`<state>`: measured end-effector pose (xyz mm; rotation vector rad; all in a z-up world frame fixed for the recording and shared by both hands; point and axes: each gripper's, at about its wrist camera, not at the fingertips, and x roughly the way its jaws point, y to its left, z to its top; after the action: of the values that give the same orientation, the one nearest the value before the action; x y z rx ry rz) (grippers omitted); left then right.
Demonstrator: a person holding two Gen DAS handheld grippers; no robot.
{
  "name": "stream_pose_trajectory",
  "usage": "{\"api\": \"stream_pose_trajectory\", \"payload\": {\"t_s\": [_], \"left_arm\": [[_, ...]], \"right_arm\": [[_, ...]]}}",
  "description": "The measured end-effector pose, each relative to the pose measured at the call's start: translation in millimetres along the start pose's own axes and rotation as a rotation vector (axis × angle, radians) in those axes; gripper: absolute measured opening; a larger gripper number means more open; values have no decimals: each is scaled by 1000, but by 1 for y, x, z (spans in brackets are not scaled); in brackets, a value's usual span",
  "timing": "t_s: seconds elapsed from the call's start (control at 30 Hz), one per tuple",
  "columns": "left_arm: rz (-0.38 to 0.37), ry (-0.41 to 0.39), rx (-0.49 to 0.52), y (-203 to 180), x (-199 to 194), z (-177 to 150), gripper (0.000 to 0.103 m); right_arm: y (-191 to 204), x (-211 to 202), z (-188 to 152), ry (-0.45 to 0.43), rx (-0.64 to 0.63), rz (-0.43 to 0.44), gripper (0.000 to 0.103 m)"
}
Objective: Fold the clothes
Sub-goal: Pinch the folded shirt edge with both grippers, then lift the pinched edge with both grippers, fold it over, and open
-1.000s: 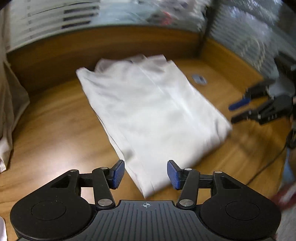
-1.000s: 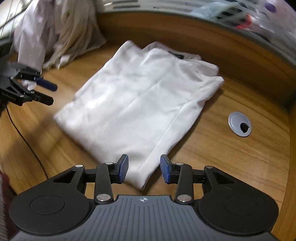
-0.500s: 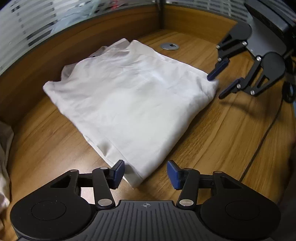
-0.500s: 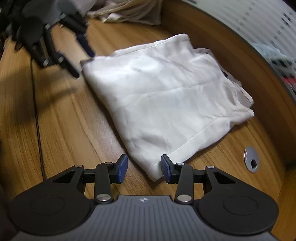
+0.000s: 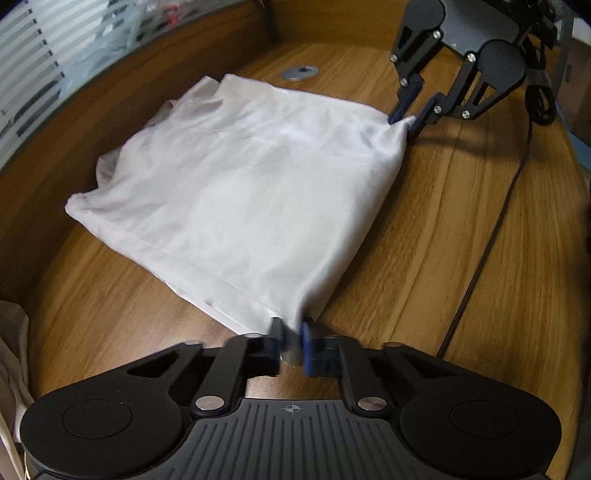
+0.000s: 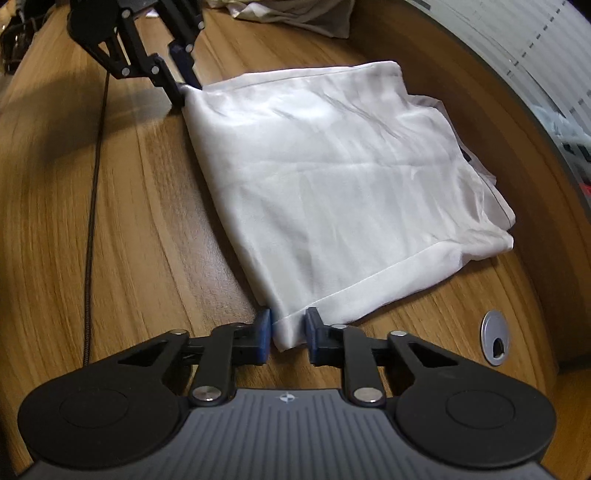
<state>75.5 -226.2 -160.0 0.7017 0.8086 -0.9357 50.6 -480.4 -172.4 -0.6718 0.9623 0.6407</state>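
A white folded garment [image 5: 240,184] [image 6: 351,177] lies flat on the wooden desk [image 5: 498,314]. My left gripper [image 5: 291,343] is shut on its near hemmed corner, and the pads pinch the cloth. In the right wrist view the left gripper [image 6: 183,88] grips that same corner at the far left. My right gripper [image 6: 288,332] has the opposite hemmed corner between its blue pads, and its jaws are closing on the cloth. Seen from the left wrist, the right gripper [image 5: 402,123] holds the far right corner drawn up into a small peak.
A grey cable grommet [image 5: 300,72] [image 6: 495,341] sits in the desk beyond the garment. A black cable [image 5: 491,221] [image 6: 94,184] runs across the wood. More pale clothes [image 6: 288,14] [image 5: 11,350] lie at the desk's edge. A curved wooden partition [image 5: 110,99] borders the desk.
Both grippers stood open with a garment corner between their fingers; now both have closed on their corners. Each has sunk slightly toward the desk and rolled.
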Motion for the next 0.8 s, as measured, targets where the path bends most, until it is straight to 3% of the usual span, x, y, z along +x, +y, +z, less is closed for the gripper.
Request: {"api": "stream_pose_trajectory", "payload": {"t_s": [0.07, 0.43, 0.8], "left_arm": [[13, -37, -48, 5, -8, 3, 7], [121, -234, -241, 42, -60, 35, 6], [269, -271, -359, 126, -43, 93, 6]], "right_arm": [[-2, -6, 2, -23, 7, -20, 7], [-35, -60, 24, -165, 143, -208, 5], [-110, -48, 74, -175, 183, -350, 5]]}}
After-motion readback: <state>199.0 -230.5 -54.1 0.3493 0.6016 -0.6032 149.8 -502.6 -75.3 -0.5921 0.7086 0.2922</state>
